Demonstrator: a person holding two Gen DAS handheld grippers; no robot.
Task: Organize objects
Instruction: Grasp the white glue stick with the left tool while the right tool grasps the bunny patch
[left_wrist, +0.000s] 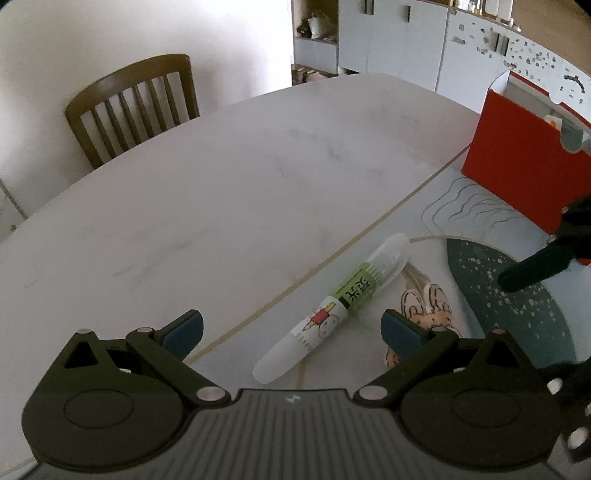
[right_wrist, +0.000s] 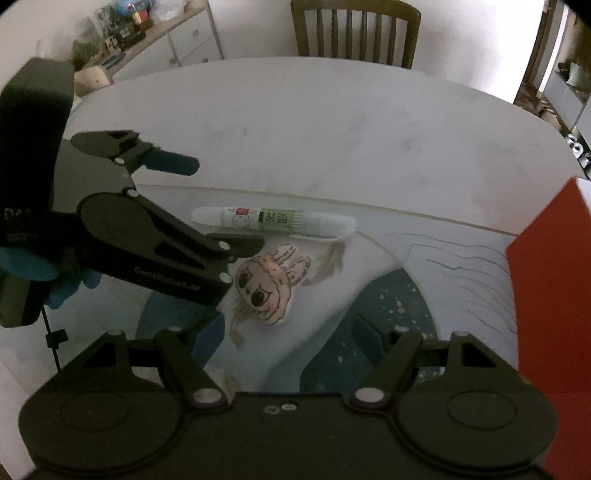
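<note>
A white tube with a green label and a cartoon print lies on a printed mat. It sits just ahead of my left gripper, which is open wide, and nothing touches its blue pads. A small cartoon-face doll lies beside the tube. In the right wrist view the doll lies just ahead of my right gripper, which is open and empty. Beyond the doll is the tube. My left gripper reaches in from the left, its jaws on either side of the tube's end.
A red box stands upright on the mat at the right, also seen as the red box. The white marble table stretches beyond the mat. A wooden chair stands at its far side, and cabinets line the wall.
</note>
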